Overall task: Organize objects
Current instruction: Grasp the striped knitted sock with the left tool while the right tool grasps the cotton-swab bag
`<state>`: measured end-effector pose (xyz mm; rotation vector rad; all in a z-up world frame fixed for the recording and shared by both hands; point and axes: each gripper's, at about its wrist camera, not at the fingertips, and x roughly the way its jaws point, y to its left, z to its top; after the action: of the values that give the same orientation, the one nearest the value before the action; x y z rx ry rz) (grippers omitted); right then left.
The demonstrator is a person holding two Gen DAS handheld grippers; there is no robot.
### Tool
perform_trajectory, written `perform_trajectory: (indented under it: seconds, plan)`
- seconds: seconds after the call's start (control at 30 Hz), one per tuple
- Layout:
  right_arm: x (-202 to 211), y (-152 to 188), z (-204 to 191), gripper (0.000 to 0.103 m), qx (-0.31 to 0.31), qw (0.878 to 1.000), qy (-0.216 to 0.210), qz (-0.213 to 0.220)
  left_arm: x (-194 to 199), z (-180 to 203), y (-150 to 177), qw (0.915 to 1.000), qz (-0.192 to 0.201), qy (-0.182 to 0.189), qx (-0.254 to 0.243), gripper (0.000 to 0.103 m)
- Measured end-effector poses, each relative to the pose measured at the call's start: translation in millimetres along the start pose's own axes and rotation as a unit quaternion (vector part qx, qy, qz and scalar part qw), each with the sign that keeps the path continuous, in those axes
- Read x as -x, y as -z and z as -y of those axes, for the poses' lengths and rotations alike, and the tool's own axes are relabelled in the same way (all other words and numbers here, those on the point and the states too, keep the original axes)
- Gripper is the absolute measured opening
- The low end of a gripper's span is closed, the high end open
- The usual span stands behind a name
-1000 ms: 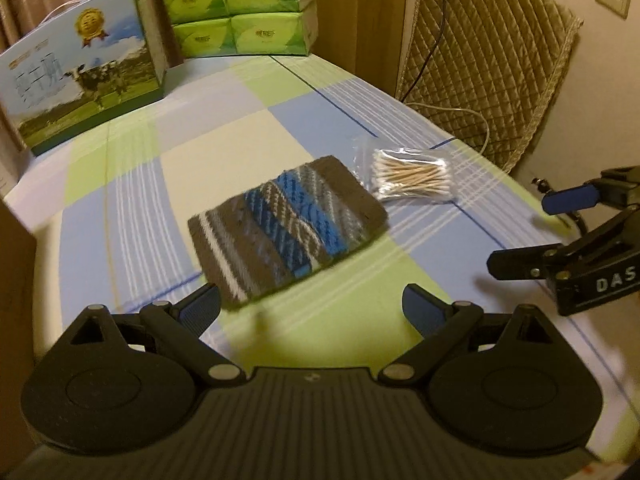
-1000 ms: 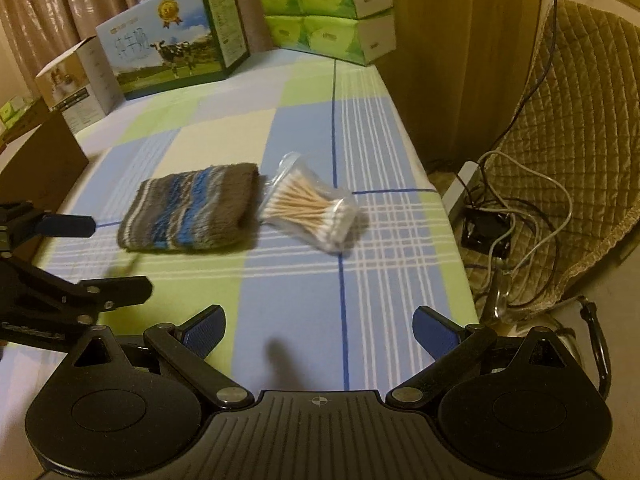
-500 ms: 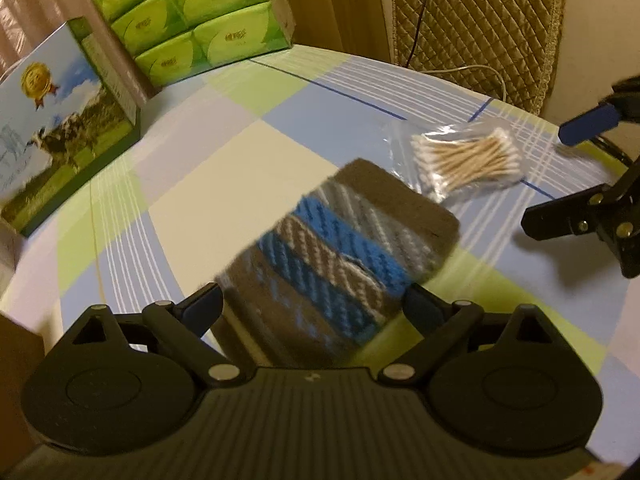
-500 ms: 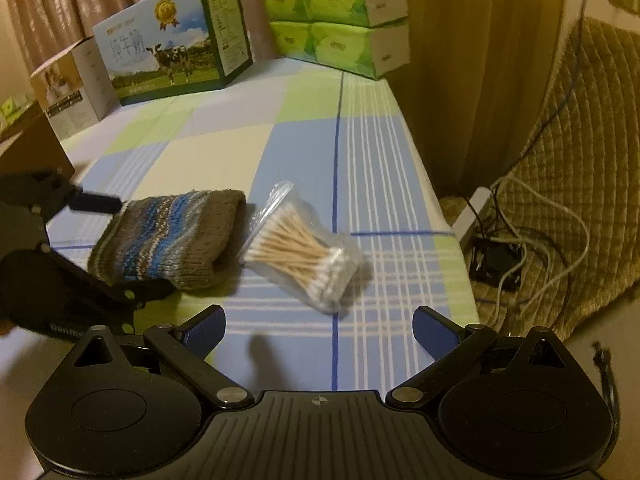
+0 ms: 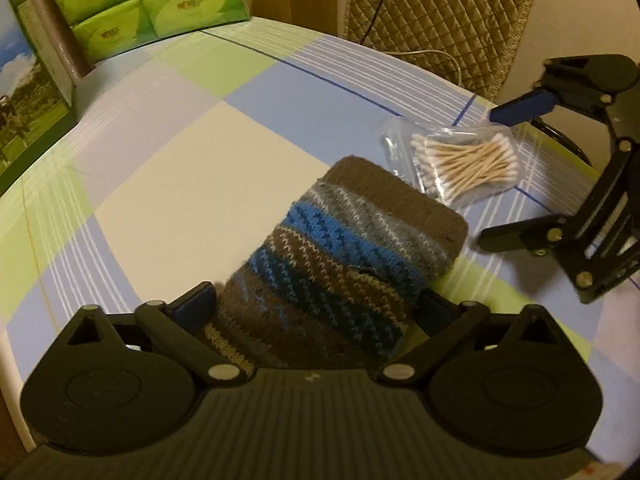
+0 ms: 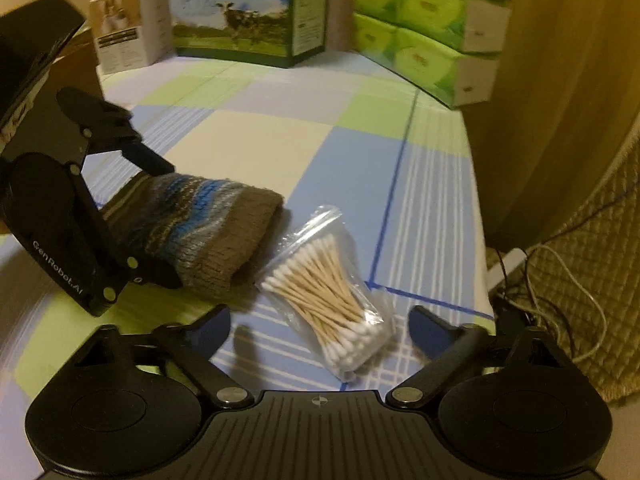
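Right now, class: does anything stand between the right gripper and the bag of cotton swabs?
Nothing visible does. The bag of cotton swabs lies on the checked cloth, partly between the open fingers of the right gripper, whose jaws have just been closing. The knitted pouch lies beside it, at the left gripper.

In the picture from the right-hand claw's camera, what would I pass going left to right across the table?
The other claw → striped knitted pouch → clear bag of cotton swabs → dark blue line on the tablecloth → tangle of cables off the table's edge.
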<state>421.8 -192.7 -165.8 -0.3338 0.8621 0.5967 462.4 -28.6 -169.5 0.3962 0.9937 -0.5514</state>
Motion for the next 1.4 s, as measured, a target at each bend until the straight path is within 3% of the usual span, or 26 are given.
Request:
perform_trajectory:
  seconds: [0.07, 0.13, 0.23, 0.3, 0.6, 0.9, 1.17, 1.4]
  plan:
    - [-1.2, 1.0, 0.0, 0.068, 0.004, 1.0, -0.002, -0.001, 4.1, 3.9, 0.7, 0.9999, 0.005, 0.007, -0.006, 0.083]
    - [-2.8, 2.1, -0.6, 0.044, 0.011, 1.0, -0.004, -0.003, 8.8, 8.5, 3.1, 0.9998, 0.011, 0.012, -0.009, 0.072]
    - [-2.7, 2.6, -1.6, 0.025, 0.01, 1.0, -0.017, -0.007, 15.3, 17.4, 5.1, 0.9998, 0.016, 0.01, -0.007, 0.05]
    - [0.1, 3.5, -4.7, 0.023, 0.002, 1.0, -0.019, -0.009, 20.1, 22.3, 5.6, 0.9998, 0.015, 0.008, 0.005, 0.035]
    - [22.9, 22.9, -23.3, 0.021, -0.086, 0.995, -0.042, -0.015, 43.7, 30.5, 34.0, 0.9916, -0.001, -0.002, 0.129, 0.032]
    - [53.4, 30.7, -41.3, 0.021, -0.127, 0.99, -0.067, -0.001, 77.9, 39.5, 69.0, 0.98, -0.033, -0.017, 0.196, 0.032]
    - [80.8, 29.2, -64.4, 0.021, -0.139, 0.986, -0.094, 0.015, 124.2, 44.9, 96.4, 0.9736, -0.005, -0.023, 0.227, 0.032]
    - [106.2, 12.9, -94.1, 0.021, -0.133, 0.984, -0.11, 0.035, 183.6, 32.1, 125.1, 0.9617, 0.044, -0.043, 0.267, 0.032]
